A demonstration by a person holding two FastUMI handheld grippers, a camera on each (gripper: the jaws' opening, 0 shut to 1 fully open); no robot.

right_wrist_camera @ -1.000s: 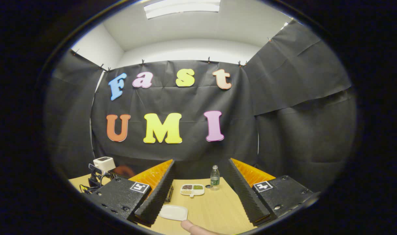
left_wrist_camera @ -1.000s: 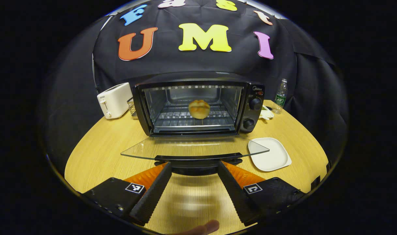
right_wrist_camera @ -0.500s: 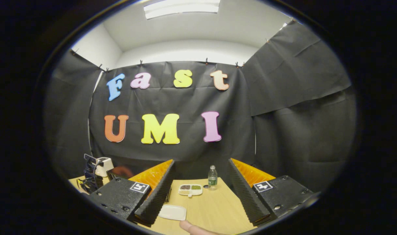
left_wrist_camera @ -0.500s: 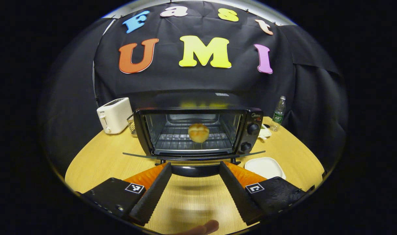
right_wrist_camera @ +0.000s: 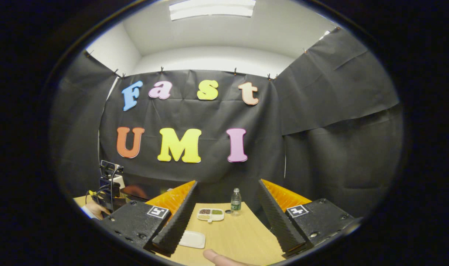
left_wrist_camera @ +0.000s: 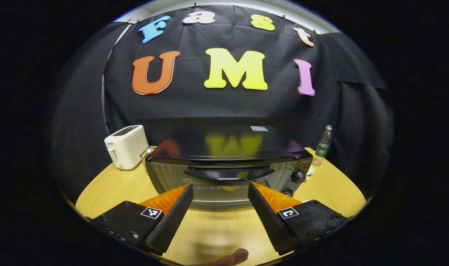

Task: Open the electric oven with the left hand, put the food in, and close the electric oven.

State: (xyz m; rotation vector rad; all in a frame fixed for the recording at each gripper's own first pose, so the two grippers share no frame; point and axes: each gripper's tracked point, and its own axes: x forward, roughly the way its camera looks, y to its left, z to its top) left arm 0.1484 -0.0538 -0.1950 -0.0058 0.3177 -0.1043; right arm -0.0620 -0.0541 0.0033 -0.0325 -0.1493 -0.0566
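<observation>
Right now the electric oven stands toward the back edge of the wooden surface, its glass door swung up nearly closed, tilted a little at the top. The door's dark handle sits just above and between the fingers of the left gripper, whose jaws are spread wide and grasp nothing; whether the fingertips touch the door I cannot tell. Something pale shows dimly behind the glass, too blurred to name. A white toaster stands at the oven's left, and a water bottle stands near the back right edge. A fingertip pokes in at the bottom of the left gripper view.

Over on the right, the right gripper is held up off the surface with its jaws wide apart and empty. Beyond its fingers lie a white plate, a small divided dish and the bottle, all well apart from the gripper. A fingertip shows at the bottom edge there too.
</observation>
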